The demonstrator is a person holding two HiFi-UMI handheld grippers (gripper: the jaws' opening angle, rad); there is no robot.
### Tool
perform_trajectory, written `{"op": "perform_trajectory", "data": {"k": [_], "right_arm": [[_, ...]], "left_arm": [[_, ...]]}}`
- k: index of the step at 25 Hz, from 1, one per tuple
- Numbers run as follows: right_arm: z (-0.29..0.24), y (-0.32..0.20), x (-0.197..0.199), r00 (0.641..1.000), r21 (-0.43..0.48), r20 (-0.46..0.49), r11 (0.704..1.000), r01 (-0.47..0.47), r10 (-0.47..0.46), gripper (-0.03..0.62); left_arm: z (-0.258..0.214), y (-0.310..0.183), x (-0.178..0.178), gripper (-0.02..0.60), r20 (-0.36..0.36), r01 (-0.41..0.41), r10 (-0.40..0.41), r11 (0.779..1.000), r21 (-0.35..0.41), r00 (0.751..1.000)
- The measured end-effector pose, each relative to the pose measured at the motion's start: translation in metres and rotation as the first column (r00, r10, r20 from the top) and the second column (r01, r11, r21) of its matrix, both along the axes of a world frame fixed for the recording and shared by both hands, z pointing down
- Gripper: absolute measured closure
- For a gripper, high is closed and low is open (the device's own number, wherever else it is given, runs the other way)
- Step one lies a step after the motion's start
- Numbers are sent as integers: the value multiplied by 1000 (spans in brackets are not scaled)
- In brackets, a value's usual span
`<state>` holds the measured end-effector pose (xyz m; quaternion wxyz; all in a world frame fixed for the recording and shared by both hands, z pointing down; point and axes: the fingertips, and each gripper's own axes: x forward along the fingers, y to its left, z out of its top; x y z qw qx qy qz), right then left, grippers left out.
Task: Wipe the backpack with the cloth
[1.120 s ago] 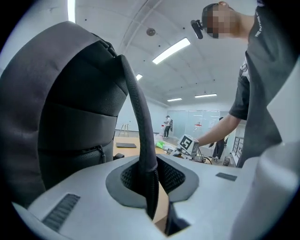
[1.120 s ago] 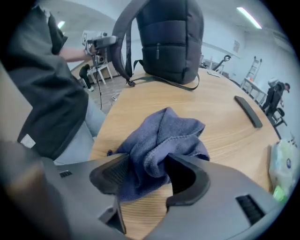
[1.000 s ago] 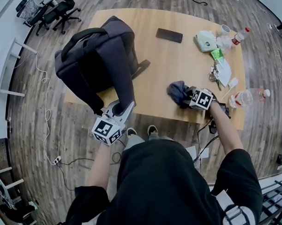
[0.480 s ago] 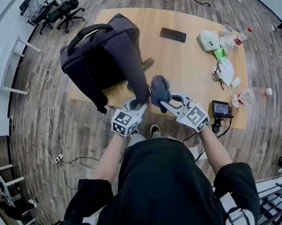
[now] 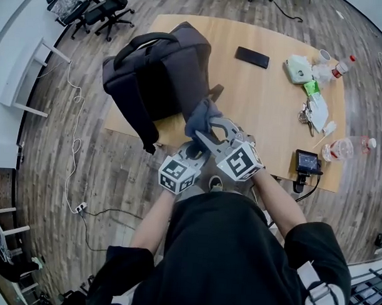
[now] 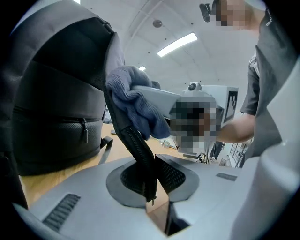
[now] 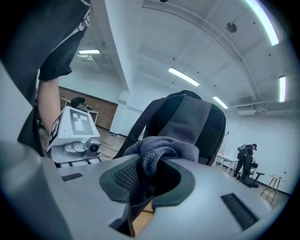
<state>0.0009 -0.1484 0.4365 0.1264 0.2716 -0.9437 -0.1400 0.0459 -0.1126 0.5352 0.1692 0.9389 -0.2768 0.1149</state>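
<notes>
Wooden table (image 5: 261, 101), backpack (image 5: 162, 73) standing, phone (image 5: 252, 57) lying flat

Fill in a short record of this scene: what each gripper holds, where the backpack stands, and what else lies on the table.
Backpack: dark, upright on the wooden table
Left gripper: jaws just closed further, clamped on the backpack strap
Right gripper: jaws just closed, clamped on the bluish cloth
Cloth position: raised beside the backpack's near side; contact unclear
Also on table: phone, plastic bottle
</notes>
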Motion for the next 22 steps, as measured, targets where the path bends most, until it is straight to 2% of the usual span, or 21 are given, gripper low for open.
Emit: {"op": "perform_trajectory", "data": {"k": [3,6,8,13,15,19,22], "right_arm": [[-34,-24,-9,998,56,54,998,-23,20,519],[-88,-55,-12,992,144,105,986,-85,71,520],[-122,-77,-15,989,189,103,975,-120,102,519],[-171,-119,-29,987,210,45,964,-161,155,519],[-174,-124,-32,989,197,24,970,-145,143,519],[-157,-110,-29,993,173,-19,978,-113,118,519],[-128,-88,-23,992,137,-89,987,-80,93,520]], "left_arm": [[-4,2,-2,517,2,9,-9,1000,-1,1000],[-9,11,4,518,-9,-15,15,1000,8,1000],[-14,15,8,518,-27,-23,23,1000,12,999],[-27,23,17,518,-65,-46,48,999,25,997],[-31,24,18,518,-84,-51,52,998,21,995],[-28,35,19,518,-69,-93,94,995,29,993],[-27,44,22,518,-136,-120,117,993,-12,984]]}}
